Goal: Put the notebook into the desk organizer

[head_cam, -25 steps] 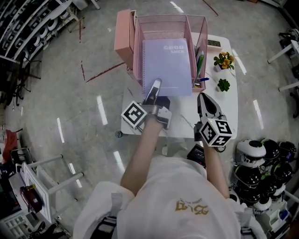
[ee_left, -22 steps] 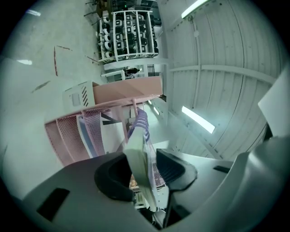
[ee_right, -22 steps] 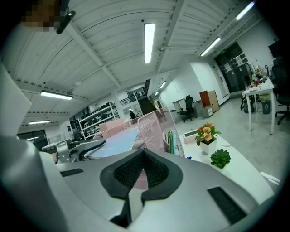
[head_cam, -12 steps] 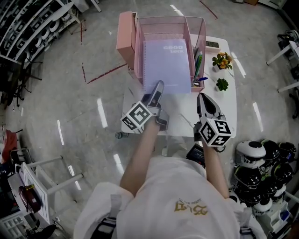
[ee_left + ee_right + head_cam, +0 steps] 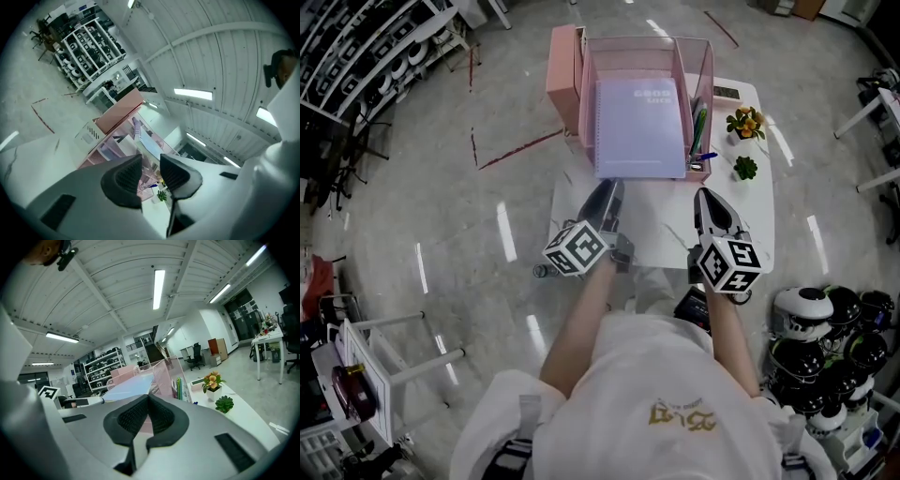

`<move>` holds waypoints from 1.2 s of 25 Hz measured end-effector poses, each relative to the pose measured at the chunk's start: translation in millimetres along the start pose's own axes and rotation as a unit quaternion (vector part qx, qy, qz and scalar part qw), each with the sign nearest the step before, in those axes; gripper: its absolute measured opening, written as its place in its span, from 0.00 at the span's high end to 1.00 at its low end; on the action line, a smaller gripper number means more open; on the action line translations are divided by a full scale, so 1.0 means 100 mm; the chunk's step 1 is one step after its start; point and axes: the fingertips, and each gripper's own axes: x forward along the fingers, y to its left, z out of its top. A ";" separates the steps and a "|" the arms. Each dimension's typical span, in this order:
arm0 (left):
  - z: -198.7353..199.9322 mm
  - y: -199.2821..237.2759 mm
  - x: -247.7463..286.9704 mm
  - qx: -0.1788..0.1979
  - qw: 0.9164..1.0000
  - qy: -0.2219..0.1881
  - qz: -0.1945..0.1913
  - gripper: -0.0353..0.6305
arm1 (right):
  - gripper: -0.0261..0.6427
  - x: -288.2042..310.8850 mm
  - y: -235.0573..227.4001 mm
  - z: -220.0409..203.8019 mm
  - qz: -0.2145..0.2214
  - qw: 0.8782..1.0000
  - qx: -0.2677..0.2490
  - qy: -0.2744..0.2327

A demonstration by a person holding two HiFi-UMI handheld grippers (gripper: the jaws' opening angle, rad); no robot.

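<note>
Head camera looks steeply down; low gripper cameras face forward; all three share the pink mesh desk organizer (image 5: 647,58) (image 5: 163,373)

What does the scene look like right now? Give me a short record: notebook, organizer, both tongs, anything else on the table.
notebook: pale purple, spiral-bound, in the organizer's wide compartment, cover up
organizer: pink mesh, at the table's far end
left tongs: off the notebook, jaws apart and closing, nothing between them
right tongs: jaws together, empty, over the table's near right part
pens: in the organizer's narrow right compartment
plants: flowering pot and small green plant, right of the organizer
</note>
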 end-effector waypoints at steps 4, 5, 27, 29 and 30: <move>0.03 -0.08 -0.10 0.044 0.999 0.000 -0.003 0.92 | 0.94 -0.11 0.09 0.00 0.004 1.000 -0.004 -0.005; 0.04 -0.08 -0.10 0.054 0.999 0.003 -0.003 0.92 | 0.94 -0.13 0.10 0.00 0.005 1.000 -0.005 -0.006; 0.00 -0.45 -0.14 0.218 0.975 0.041 -0.020 0.92 | 0.94 -0.22 0.20 0.01 0.002 1.000 -0.031 -0.006; 0.00 -0.46 -0.13 0.222 0.974 0.041 -0.022 0.92 | 0.94 -0.21 0.20 0.02 0.002 0.999 -0.035 -0.005; -0.01 -0.46 -0.12 0.223 0.974 0.042 -0.023 0.92 | 0.94 -0.21 0.19 0.02 0.001 0.999 -0.037 -0.005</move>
